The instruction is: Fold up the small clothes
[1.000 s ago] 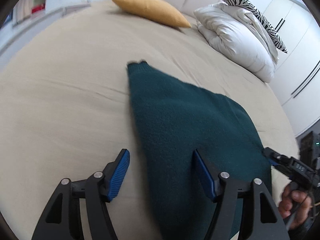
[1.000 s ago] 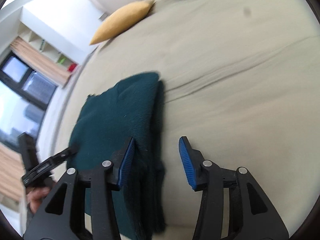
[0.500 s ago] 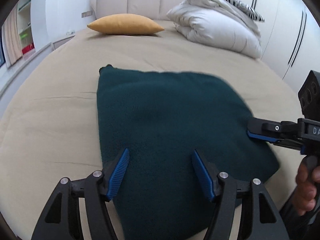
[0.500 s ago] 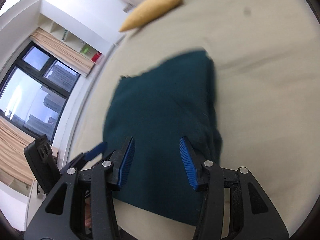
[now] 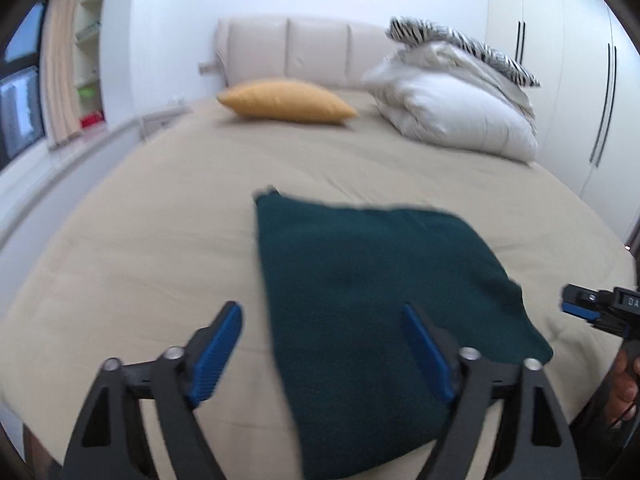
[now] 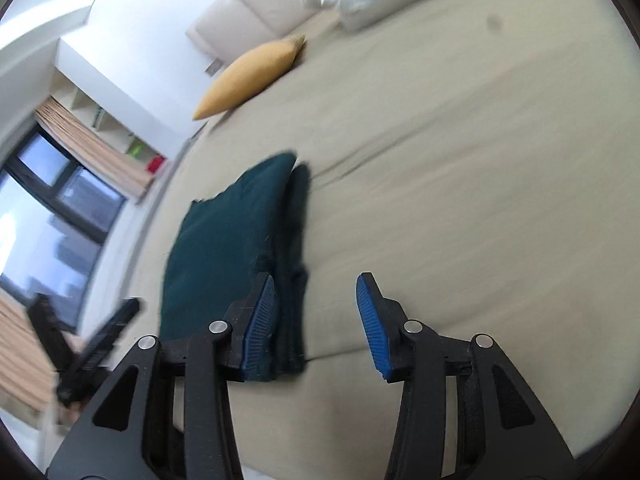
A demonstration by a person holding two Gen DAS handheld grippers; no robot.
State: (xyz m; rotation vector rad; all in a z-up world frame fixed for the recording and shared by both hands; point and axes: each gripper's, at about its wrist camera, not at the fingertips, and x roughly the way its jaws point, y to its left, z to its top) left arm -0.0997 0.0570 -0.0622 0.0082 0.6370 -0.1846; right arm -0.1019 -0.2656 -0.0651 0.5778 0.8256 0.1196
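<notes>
Folded green garment (image 5: 372, 296) on bed (image 5: 160, 232), left hand-held gripper (image 5: 324, 356) spread, right hand-held gripper (image 6: 316, 320) spread

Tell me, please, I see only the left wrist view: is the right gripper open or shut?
Observer: Open. The right gripper holds nothing.
Operator: How does the cloth's right edge look from there?
Observer: The cloth shows stacked layers along that edge, so it is already folded.
Operator: Where are the fingers?
Observer: The left finger is over that edge, the other over the bed.
</notes>
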